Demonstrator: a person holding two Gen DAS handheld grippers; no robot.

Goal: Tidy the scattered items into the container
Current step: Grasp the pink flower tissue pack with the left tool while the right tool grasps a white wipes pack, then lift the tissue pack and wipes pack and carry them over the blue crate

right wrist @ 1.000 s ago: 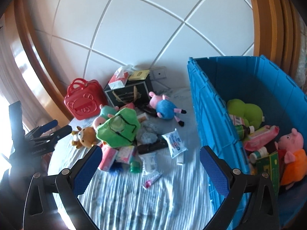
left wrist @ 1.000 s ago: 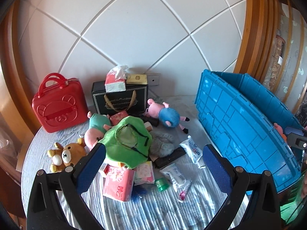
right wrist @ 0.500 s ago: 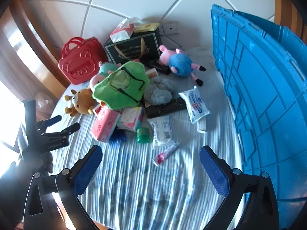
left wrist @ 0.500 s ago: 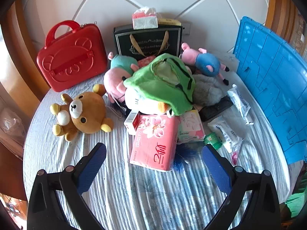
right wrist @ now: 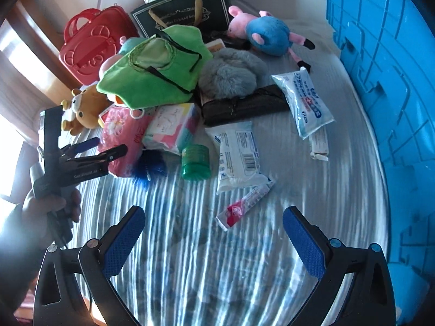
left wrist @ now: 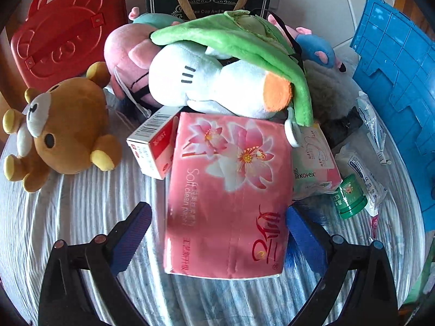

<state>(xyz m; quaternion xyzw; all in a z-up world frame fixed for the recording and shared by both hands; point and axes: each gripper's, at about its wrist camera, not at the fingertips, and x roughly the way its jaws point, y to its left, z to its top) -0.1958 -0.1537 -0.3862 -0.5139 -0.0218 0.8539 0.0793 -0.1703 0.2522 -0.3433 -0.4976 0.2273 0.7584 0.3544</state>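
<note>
A pink soft-tissue pack (left wrist: 225, 190) lies flat on the striped cloth at the near edge of the pile. My left gripper (left wrist: 217, 217) is open and straddles its near end, with a gap on the left side; it also shows as the left gripper (right wrist: 107, 145) held in a hand. My right gripper (right wrist: 213, 217) is open over bare cloth, with a red-and-white tube (right wrist: 244, 201) just ahead of it. The blue container (right wrist: 380, 54) stands along the right, its blue wall (left wrist: 394, 68) beside the pile.
The pile holds a brown bear (left wrist: 68, 125), a white plush under a green hat (left wrist: 231, 43), a Kotex pack (left wrist: 312, 163), a green jar (right wrist: 195, 163), two wipes packets (right wrist: 236, 152), a grey fur piece (right wrist: 231, 73) and a blue pig plush (right wrist: 266, 35). A red case (left wrist: 62, 35) and black gift bag (right wrist: 185, 13) stand behind.
My left gripper has dropped and pushed forward until the pink tissue pack sits between its open fingers. My right gripper has lowered toward the cloth near the tube.
</note>
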